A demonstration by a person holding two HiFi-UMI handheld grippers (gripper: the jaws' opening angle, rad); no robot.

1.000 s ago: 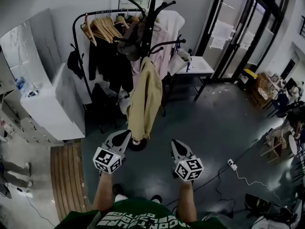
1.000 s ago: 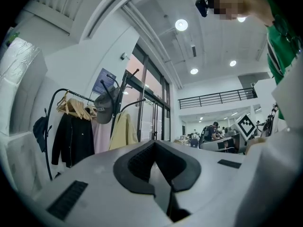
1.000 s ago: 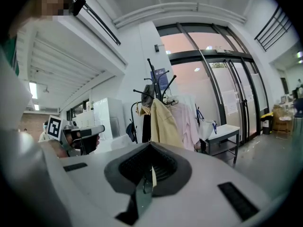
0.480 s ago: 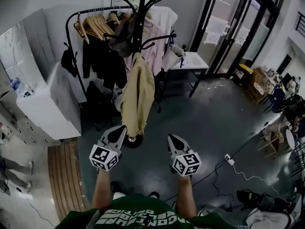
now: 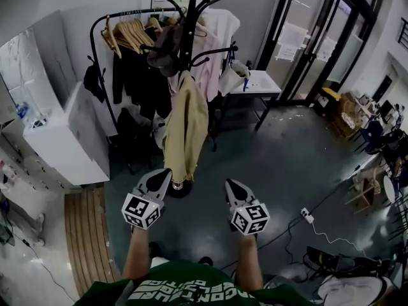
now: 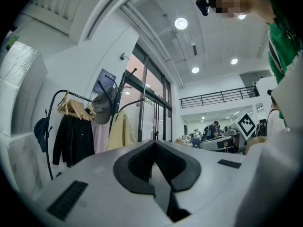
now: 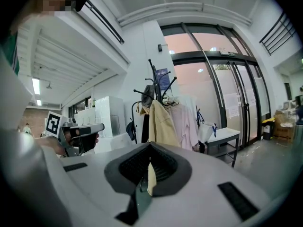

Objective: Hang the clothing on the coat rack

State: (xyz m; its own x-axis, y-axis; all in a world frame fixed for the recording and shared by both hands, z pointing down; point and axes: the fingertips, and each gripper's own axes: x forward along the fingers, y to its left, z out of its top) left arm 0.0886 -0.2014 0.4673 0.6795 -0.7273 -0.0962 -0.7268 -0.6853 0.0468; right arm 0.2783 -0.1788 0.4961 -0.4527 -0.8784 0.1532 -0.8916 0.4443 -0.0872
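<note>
A tan jacket (image 5: 186,129) hangs from an arm of the black coat rack (image 5: 189,24), below a dark cap (image 5: 163,43). Both grippers are held low in front of the person, short of the rack and apart from the jacket. My left gripper (image 5: 160,174) points at the rack's base (image 5: 177,187) and is shut with nothing in it. My right gripper (image 5: 230,186) is to its right, also shut and empty. In the left gripper view the jacket (image 6: 121,131) and cap (image 6: 100,109) show beyond the closed jaws. In the right gripper view the jacket (image 7: 161,122) hangs straight ahead.
A black garment rail (image 5: 121,18) with wooden hangers and dark clothes stands behind the rack. A white cabinet (image 5: 70,139) is at the left, a wooden platform (image 5: 86,234) below it. A white table (image 5: 258,85) and glass doors (image 5: 319,37) are to the right. A power strip with cable (image 5: 306,217) lies on the floor.
The rack and jacket have shifted slightly up and left in the head view. Both grippers stay shut and empty in about the same place; the jacket still hangs on the rack.
</note>
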